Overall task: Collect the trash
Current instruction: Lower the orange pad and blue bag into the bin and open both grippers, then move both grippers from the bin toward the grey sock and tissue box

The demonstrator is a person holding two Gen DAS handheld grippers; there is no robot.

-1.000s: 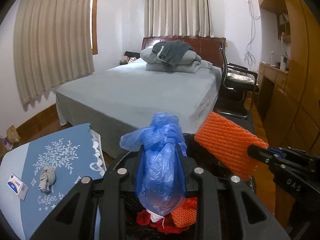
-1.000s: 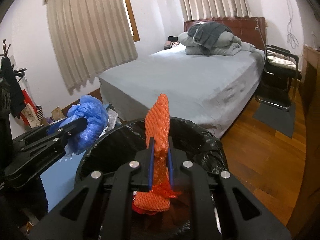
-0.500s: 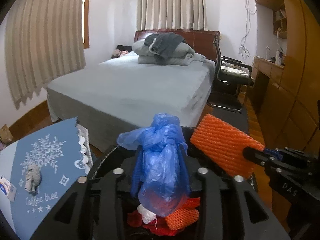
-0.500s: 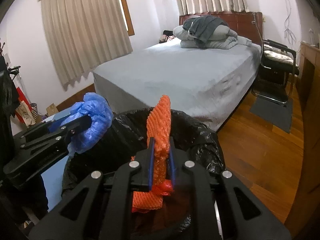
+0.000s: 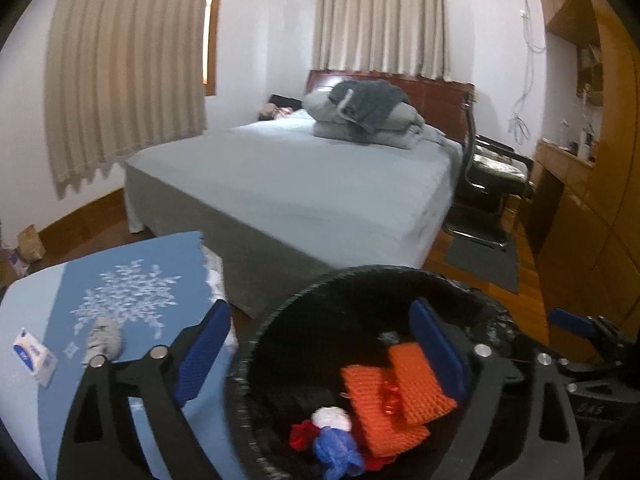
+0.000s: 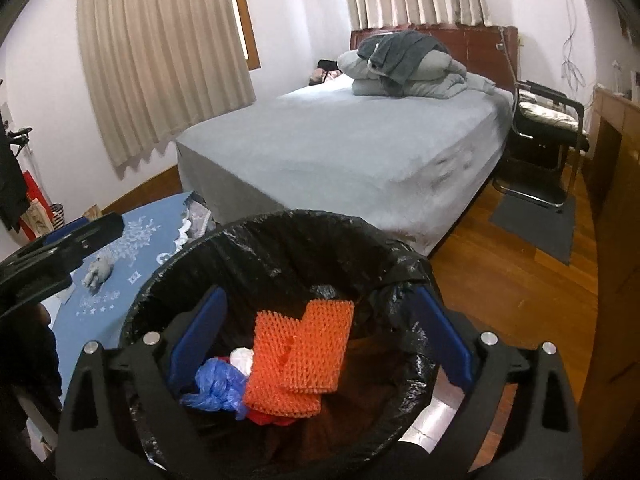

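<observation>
A bin lined with a black bag (image 5: 280, 312) (image 6: 280, 224) stands just below both grippers. Inside lie orange foam netting (image 5: 384, 396) (image 6: 304, 352), a crumpled blue plastic bag (image 5: 336, 450) (image 6: 218, 388), some red scraps and a white wad. My left gripper (image 5: 320, 344) hangs over the bin's left rim, its jaws opening wide with nothing between them. My right gripper (image 6: 320, 336) is above the bin, jaws opening too, and the netting lies loose beneath them. On the blue tablecloth (image 5: 132, 280) rest a grey crumpled wad (image 5: 102, 338) (image 6: 98, 270) and a small white and blue packet (image 5: 34, 356).
A bed with grey sheets (image 5: 320, 184) and folded bedding fills the space behind the bin. A black chair (image 5: 492, 172) and wooden cabinets (image 5: 592, 200) stand to the right over a wooden floor with a dark mat (image 6: 536, 220). Curtains cover the windows.
Both grippers have opened. The blue bag dropped from the left gripper and the orange netting from the right, and both now lie in the bin. The left gripper shifted left.
</observation>
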